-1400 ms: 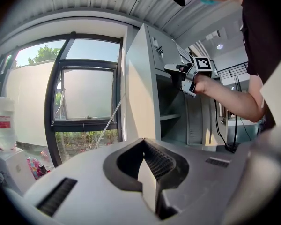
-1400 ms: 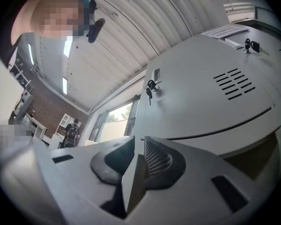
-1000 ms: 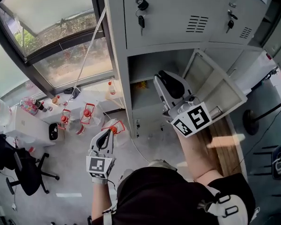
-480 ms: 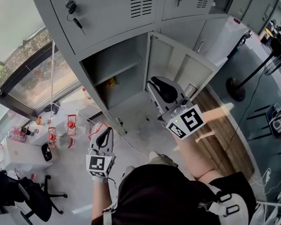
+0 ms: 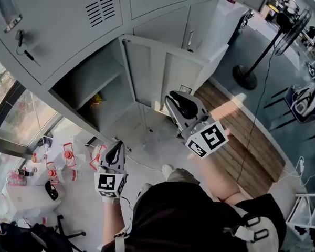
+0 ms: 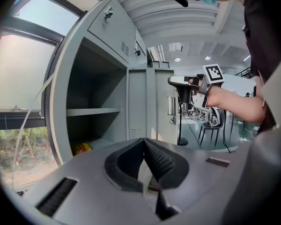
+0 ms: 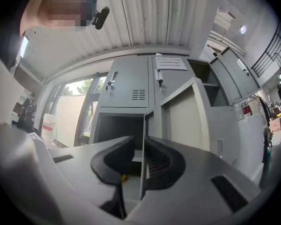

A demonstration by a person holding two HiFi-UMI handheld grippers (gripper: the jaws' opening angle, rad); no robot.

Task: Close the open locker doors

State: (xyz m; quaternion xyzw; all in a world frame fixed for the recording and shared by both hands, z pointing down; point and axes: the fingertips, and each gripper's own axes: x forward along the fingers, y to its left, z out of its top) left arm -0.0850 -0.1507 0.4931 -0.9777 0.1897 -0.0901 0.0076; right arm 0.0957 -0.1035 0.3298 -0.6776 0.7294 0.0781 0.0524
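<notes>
Step in hand, as I read it: bring the right claw (image 5: 173, 98) to the open locker door (image 5: 165, 75) and swing it over the lower compartment (image 5: 89, 83).

I'd skip gripping. I'd lay the claw's side flat on the door face turned away from the compartment, out near the handle side and far from the hinge. Then push in one smooth arc until the door seats in the frame. The yellow packet (image 5: 97, 97) on the compartment floor looks well inside, so it probably won't block.

The right claw is narrow, with a slim gap and nothing between the jaws. In the right gripper view the door's edge (image 7: 143, 121) shows through that gap, but it lies beyond the claw.

In the head view the right claw sits just below the door's lower edge, near it. I can't confirm contact.

The left claw (image 5: 115, 148) hangs low with jaws together and empty, well apart from the locker.
</notes>
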